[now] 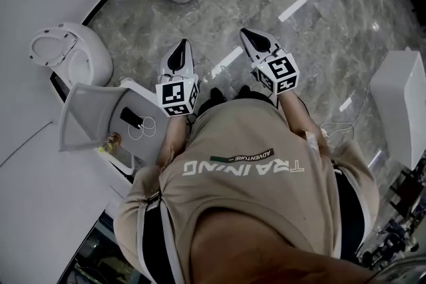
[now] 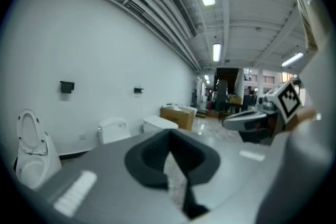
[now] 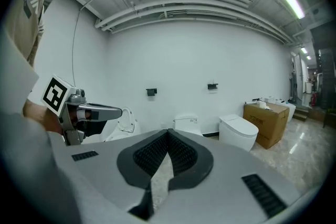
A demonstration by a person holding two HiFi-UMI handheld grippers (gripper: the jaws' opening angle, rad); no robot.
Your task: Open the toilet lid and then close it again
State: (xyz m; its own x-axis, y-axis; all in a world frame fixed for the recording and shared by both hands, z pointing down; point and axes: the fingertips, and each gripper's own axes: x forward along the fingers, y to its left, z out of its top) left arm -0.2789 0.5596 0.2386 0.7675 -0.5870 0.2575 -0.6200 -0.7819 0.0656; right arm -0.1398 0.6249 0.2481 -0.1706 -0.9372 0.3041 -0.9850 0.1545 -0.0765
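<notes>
Two grippers held over the floor (image 1: 319, 43)
Left gripper (image 1: 178, 51) and right gripper (image 1: 251, 38) both closed, empty; toilet (image 1: 70, 56) lid upright

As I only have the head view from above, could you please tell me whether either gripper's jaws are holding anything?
Observer: No. In the left gripper view, the left gripper has its jaws together with nothing between them.
Operator: Thank you, and the right one?
Observer: The right gripper is likewise shut and empty in its own view.
Operator: Is the lid up on the toilet at my left?
Observer: Yes. The left gripper view shows that toilet from the front, with its lid standing upright.
</notes>
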